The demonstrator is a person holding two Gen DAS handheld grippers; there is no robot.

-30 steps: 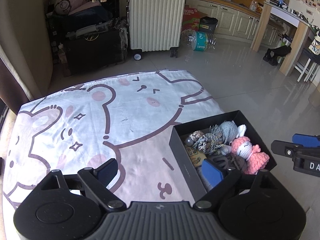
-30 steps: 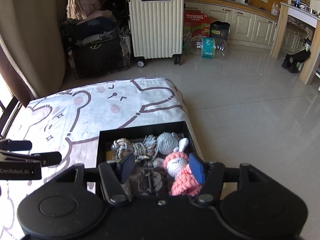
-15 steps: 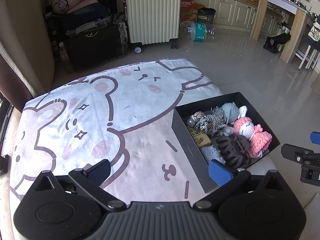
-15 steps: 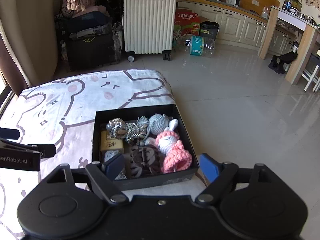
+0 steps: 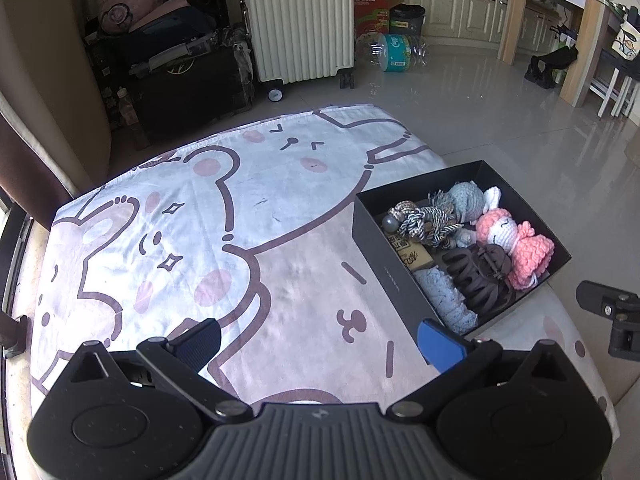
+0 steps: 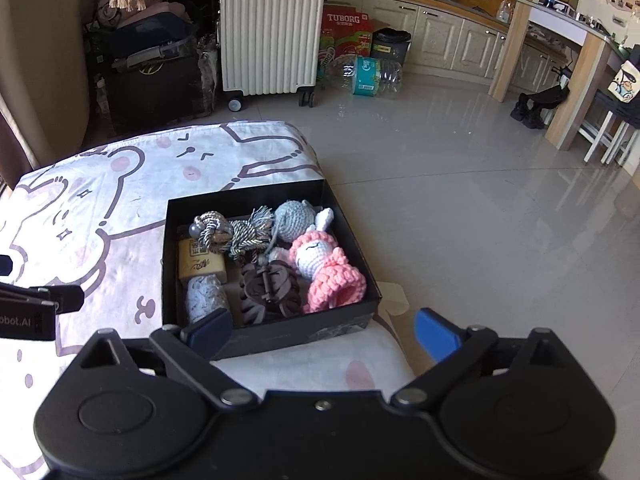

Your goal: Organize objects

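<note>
Sunlight is falling across a pale cartoon-bear blanket [image 5: 208, 216] that is covering the tabletop, with glossy floor tiles [image 6: 460, 208] stretching off to the right and a cream ribbed suitcase [image 6: 272, 36] standing at the far side beside dark luggage [image 5: 180, 80].

Near the right edge of the blanket a black open box [image 6: 352, 240] is sitting, and it is holding all the small items. At its far end a braided rope knot [image 6: 218, 230] is lying next to a grey crocheted toy [image 6: 294, 220]. A pink crocheted doll [image 6: 328, 272] with a white face is lying along the right wall. A brown hair claw clip [image 6: 268, 292] is resting in the middle toward the near wall, touching the doll. Along the left wall a tan printed packet [image 6: 200, 266] is lying, and nearer still a light-blue knitted piece [image 6: 204, 296] is leaning against the near corner.

The left tool [image 5: 320, 340] is hovering over bare blanket left of the box, its jaws spread wide and gripping nothing. The right tool [image 6: 320, 332] is hanging just near of the box, its jaws having just been opening; they are standing wide with only the box's near wall seen between them, and nothing is gripped.
</note>
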